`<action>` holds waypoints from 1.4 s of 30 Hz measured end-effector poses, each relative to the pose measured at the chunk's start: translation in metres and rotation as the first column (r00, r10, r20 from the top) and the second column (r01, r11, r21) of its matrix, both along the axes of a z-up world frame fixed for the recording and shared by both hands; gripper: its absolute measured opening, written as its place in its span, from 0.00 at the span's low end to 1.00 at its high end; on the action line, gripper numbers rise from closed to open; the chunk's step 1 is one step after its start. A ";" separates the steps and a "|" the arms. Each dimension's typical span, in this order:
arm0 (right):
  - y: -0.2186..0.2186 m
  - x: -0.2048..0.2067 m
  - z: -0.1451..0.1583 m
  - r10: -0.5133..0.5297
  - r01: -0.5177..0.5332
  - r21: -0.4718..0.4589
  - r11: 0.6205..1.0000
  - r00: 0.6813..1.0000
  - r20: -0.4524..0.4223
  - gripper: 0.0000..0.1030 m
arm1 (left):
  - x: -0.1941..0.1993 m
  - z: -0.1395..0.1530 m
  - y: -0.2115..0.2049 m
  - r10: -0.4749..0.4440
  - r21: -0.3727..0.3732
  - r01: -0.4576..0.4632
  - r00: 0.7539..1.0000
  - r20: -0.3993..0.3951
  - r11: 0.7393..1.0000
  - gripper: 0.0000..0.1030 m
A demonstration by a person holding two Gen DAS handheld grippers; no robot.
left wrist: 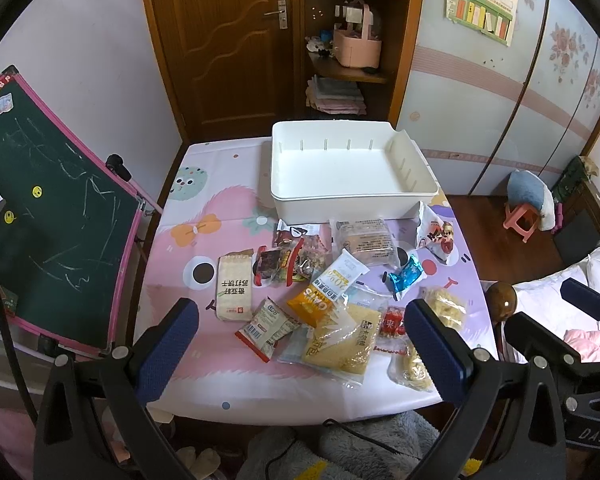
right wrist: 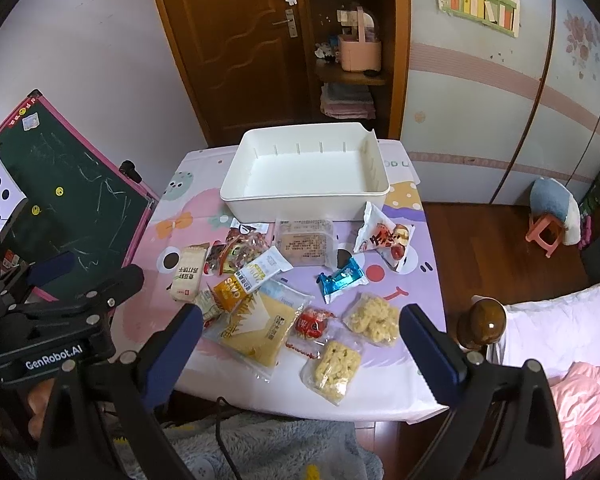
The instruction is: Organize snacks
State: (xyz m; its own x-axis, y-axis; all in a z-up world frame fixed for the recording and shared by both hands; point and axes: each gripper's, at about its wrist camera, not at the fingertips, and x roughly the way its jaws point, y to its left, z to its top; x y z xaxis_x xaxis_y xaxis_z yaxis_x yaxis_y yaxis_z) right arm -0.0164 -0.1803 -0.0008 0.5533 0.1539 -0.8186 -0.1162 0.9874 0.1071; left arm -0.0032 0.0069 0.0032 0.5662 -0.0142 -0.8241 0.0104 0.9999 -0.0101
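An empty white bin [left wrist: 352, 168] [right wrist: 306, 174] stands at the far side of the table. Several snack packets lie in front of it: a beige cracker pack [left wrist: 235, 286] [right wrist: 187, 274], a large yellow bag [left wrist: 346, 340] [right wrist: 256, 330], a blue wrapper [left wrist: 406, 276] [right wrist: 342, 280], a white and red bag [left wrist: 436, 236] [right wrist: 384, 238], and clear packs of yellow puffs [right wrist: 374, 318]. My left gripper [left wrist: 300, 336] is open above the table's near edge. My right gripper [right wrist: 300, 344] is open above the near edge too. Both are empty.
The table has a pink and purple cartoon cloth [left wrist: 204, 216]. A green chalkboard [left wrist: 52, 216] leans at the left. A bed with a brown post [right wrist: 486, 320] is at the right. A wooden door and shelf are behind. A grey fluffy rug [right wrist: 268, 444] lies below.
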 end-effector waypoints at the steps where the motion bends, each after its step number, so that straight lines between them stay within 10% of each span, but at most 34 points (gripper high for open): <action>1: 0.000 0.000 0.000 0.002 -0.002 -0.002 1.000 1.000 0.002 0.96 | 0.000 0.000 0.000 0.001 0.001 -0.001 1.000 -0.001 1.000 0.99; 42: -0.029 0.008 -0.061 -0.024 0.021 -0.021 1.000 0.986 -0.163 0.95 | 0.031 -0.073 -0.030 -0.098 -0.010 0.098 0.973 -0.207 0.995 0.99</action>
State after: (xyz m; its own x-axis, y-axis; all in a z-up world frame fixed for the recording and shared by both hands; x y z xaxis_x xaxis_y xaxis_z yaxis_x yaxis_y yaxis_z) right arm -0.0082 -0.2095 -0.0619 0.4153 0.1264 -0.9009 -0.0763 0.9917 0.1039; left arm 0.0274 -0.0235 -0.0700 0.3794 -0.0612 -0.9232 0.1060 0.9941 -0.0223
